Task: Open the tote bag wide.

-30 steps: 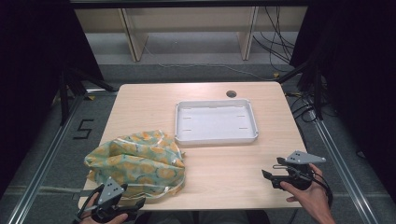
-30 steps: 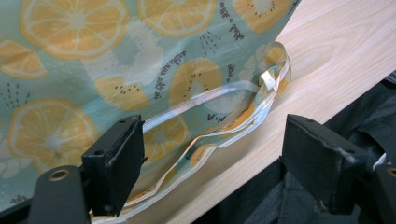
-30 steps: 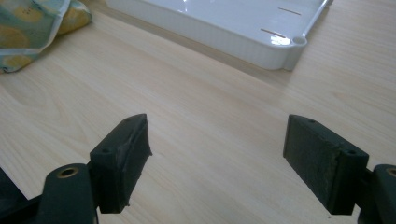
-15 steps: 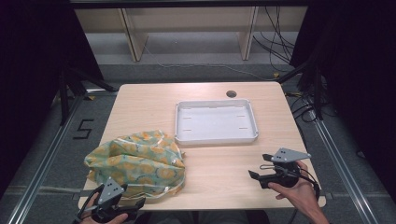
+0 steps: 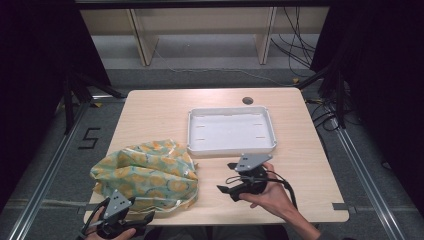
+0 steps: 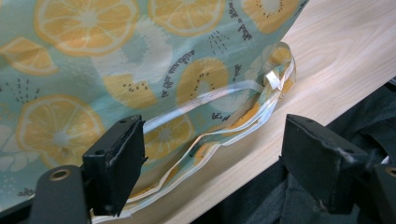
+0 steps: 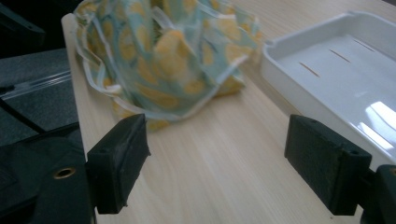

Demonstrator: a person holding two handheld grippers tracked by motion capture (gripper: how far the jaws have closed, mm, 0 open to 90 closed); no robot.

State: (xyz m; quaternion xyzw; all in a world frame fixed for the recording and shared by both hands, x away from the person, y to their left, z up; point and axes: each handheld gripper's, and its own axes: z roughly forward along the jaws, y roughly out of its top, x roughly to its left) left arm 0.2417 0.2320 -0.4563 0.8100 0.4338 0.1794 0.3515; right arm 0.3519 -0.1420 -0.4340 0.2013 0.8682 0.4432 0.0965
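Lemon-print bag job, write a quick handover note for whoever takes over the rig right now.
Left tool: open, at the table's near edge, jaws facing the hem of the lemon-print bag, nothing gripped.
Right tool: open, empty, above bare table between bag and white tray, pointed toward the bag.
Bag: crumpled heap on the near left of the table.
Tray: empty, centre of the table.
Done: nothing gripped yet.
Left: probably grip the bag with both tools and handle it; the tray's role is unclear.
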